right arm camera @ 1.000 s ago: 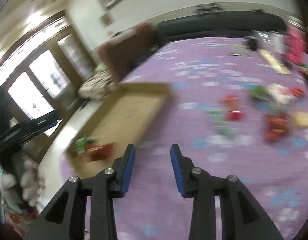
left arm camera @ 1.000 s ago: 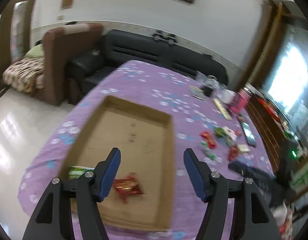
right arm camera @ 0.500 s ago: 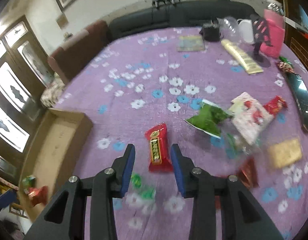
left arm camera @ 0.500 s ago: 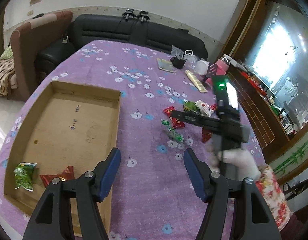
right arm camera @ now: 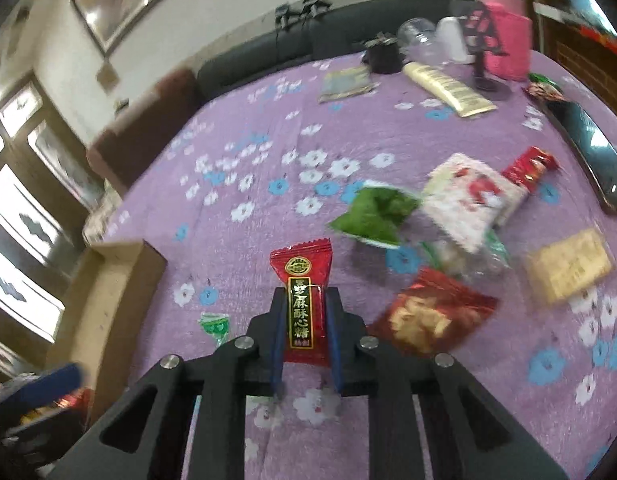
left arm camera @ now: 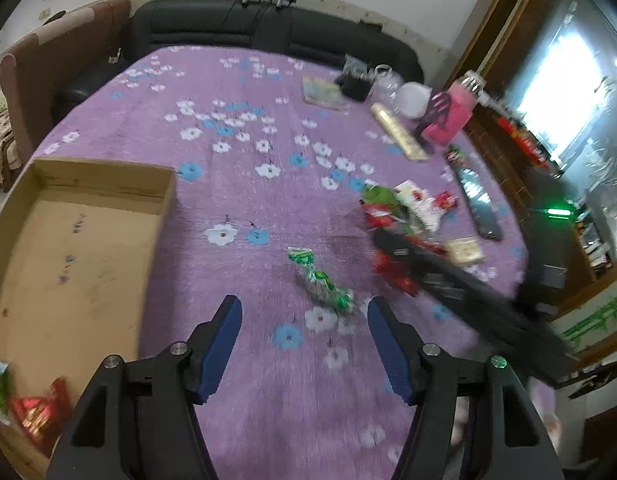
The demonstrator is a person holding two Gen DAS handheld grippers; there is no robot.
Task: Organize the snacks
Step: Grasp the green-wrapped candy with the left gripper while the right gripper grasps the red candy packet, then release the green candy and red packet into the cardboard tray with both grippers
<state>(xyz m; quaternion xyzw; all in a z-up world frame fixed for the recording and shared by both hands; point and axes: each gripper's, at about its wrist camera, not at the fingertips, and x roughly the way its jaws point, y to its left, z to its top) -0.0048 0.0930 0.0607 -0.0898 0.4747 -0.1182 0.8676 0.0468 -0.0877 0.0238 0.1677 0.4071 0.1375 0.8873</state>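
While right gripper (right arm camera: pixel 304 320) jaws pinch red candy packet (right arm camera: pixel 302 292) (raised off cloth), left gripper (left arm camera: pixel 304 344) hovers, jaws spread.

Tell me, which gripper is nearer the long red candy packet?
Right. The right gripper has its jaws closed on the red candy packet. The left gripper hangs open over the purple tablecloth, nearer the green candies.

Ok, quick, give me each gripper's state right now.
Left gripper: open, holding nothing.
Right gripper: closed on the red candy packet.
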